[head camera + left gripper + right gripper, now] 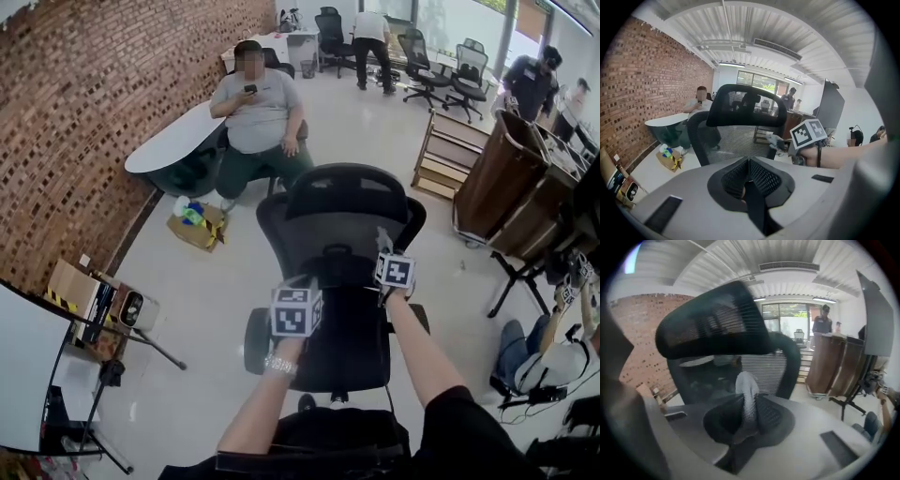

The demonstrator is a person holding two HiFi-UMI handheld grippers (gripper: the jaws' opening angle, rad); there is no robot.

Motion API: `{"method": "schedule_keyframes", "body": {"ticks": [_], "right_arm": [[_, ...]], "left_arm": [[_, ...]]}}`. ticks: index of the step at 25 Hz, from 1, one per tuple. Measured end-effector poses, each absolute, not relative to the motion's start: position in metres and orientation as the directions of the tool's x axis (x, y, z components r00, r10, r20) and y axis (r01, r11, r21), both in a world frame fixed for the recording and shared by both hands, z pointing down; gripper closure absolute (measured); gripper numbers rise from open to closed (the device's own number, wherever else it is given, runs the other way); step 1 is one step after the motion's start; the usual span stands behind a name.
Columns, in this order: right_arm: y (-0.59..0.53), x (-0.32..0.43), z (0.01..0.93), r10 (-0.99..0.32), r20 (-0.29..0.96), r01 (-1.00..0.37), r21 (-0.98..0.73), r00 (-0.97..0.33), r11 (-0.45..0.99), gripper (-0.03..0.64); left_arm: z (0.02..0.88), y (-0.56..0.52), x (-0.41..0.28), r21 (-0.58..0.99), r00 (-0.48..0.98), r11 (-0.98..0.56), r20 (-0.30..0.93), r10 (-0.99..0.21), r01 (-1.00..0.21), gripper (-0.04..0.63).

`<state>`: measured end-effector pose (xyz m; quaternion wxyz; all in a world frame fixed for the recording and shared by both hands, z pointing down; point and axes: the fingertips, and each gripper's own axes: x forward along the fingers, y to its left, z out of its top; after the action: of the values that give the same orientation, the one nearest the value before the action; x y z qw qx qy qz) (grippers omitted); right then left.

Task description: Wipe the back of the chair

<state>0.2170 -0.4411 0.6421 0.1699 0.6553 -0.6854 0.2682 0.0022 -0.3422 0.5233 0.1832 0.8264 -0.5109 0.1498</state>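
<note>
A black mesh office chair (pixel 337 225) stands in front of me with its back and headrest (pixel 347 183) facing me. My right gripper (pixel 384 248) is shut on a grey cloth (pixel 382 239), held close to the right side of the chair back. In the right gripper view the cloth (pixel 747 394) sticks up between the jaws, just before the mesh back (pixel 764 369). My left gripper (pixel 305 283) hovers lower left behind the chair, apart from it. In its own view the left gripper (pixel 750 180) is shut with nothing in it, and the chair back (pixel 736 140) lies ahead.
A seated person (pixel 258 108) sits beyond the chair by a white table (pixel 173 136) and a brick wall (pixel 84 112). A cardboard box (pixel 197 227) lies on the floor to the left. A tripod stand (pixel 112 370) is at near left, wooden cabinets (pixel 502 178) at right.
</note>
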Motion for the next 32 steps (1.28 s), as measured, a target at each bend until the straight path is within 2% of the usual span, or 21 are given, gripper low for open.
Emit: {"method": "schedule_keyframes", "body": {"ticks": [3, 5, 8, 11, 13, 19, 28, 32], "right_arm": [[-0.441, 0.104, 0.649, -0.776, 0.566, -0.960, -0.166, -0.279, 0.224, 0.568], [-0.442, 0.042, 0.656, -0.739, 0.567, -0.929, -0.159, -0.364, 0.335, 0.568], [-0.453, -0.024, 0.667, -0.698, 0.571, -0.892, -0.155, -0.431, 0.424, 0.568], [-0.474, -0.056, 0.677, -0.691, 0.567, -0.886, -0.179, -0.448, 0.427, 0.568], [-0.488, -0.040, 0.684, -0.715, 0.573, -0.912, -0.169, -0.400, 0.375, 0.568], [-0.508, 0.082, 0.698, -0.785, 0.595, -0.983, -0.045, -0.170, 0.178, 0.568], [-0.473, 0.303, 0.710, -0.777, 0.613, -0.989, 0.060, 0.144, -0.136, 0.568], [-0.448, 0.332, 0.690, -0.787, 0.596, -0.985, 0.045, 0.162, -0.168, 0.568]], "left_arm": [[0.523, -0.340, -0.011, 0.139, 0.398, -0.377, 0.440, -0.805, -0.916, 0.580], [0.525, -0.339, -0.024, 0.130, 0.373, -0.354, 0.447, -0.813, -0.926, 0.580], [0.526, -0.340, -0.051, 0.124, 0.328, -0.306, 0.454, -0.829, -0.944, 0.580], [0.527, -0.340, -0.076, 0.121, 0.278, -0.251, 0.459, -0.844, -0.961, 0.580], [0.526, -0.339, -0.081, 0.119, 0.260, -0.232, 0.461, -0.848, -0.965, 0.580], [0.526, -0.346, -0.095, 0.133, 0.251, -0.214, 0.455, -0.855, -0.968, 0.580], [0.522, -0.360, -0.044, 0.180, 0.357, -0.308, 0.426, -0.831, -0.934, 0.580], [0.519, -0.353, -0.028, 0.194, 0.382, -0.329, 0.420, -0.824, -0.924, 0.580]]}}
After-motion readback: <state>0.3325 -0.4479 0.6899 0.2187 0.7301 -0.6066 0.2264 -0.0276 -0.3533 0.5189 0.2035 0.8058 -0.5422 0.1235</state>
